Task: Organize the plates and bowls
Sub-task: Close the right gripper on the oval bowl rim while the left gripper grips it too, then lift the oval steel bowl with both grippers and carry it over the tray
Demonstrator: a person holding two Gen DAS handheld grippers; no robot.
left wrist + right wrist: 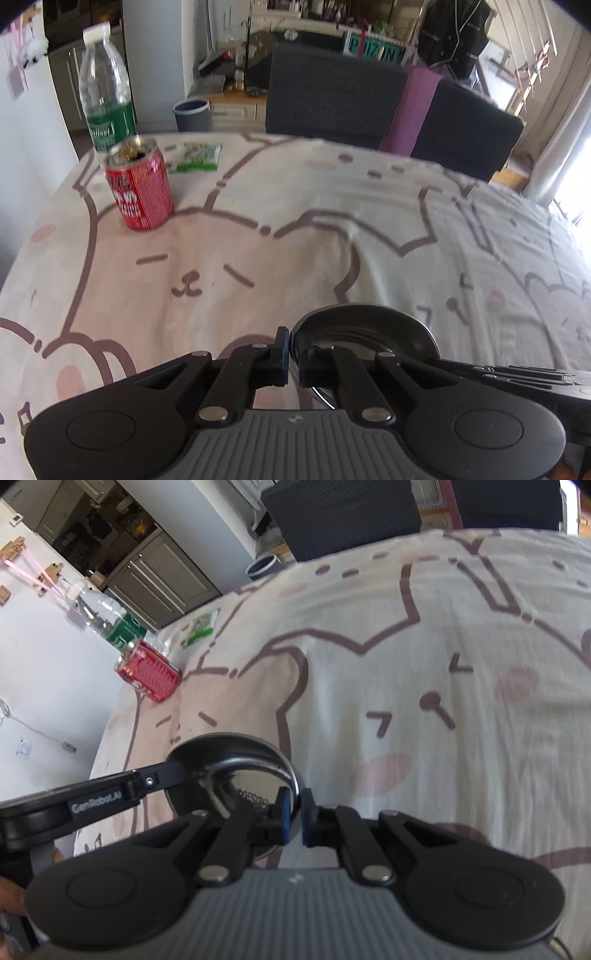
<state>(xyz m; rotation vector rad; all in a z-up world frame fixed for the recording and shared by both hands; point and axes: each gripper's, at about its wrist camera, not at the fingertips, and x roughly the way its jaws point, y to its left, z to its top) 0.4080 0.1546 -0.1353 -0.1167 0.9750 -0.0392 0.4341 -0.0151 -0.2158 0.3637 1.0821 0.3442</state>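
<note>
From the left wrist, the left gripper has its jaws nearly closed on the left rim of a shallow steel bowl, one pad outside the wall and one inside. The bowl sits low and close over the cartoon-print tablecloth; whether it rests on the cloth or is lifted I cannot tell. Farther off stand a red drink can, opened, and a clear water bottle with a green label, beside a green snack packet.

From the right wrist, the right gripper pinches the opposite rim of the same bowl, jaws almost together, while the other gripper's arm crosses in from the left. The metal is polished and mirror-like, round, thin-walled, likely slippery under the pads.

This looks like a two-handed carry of one bowl. The next move probably calls for both hands travelling level and together, then releasing only once it is seated.
</note>
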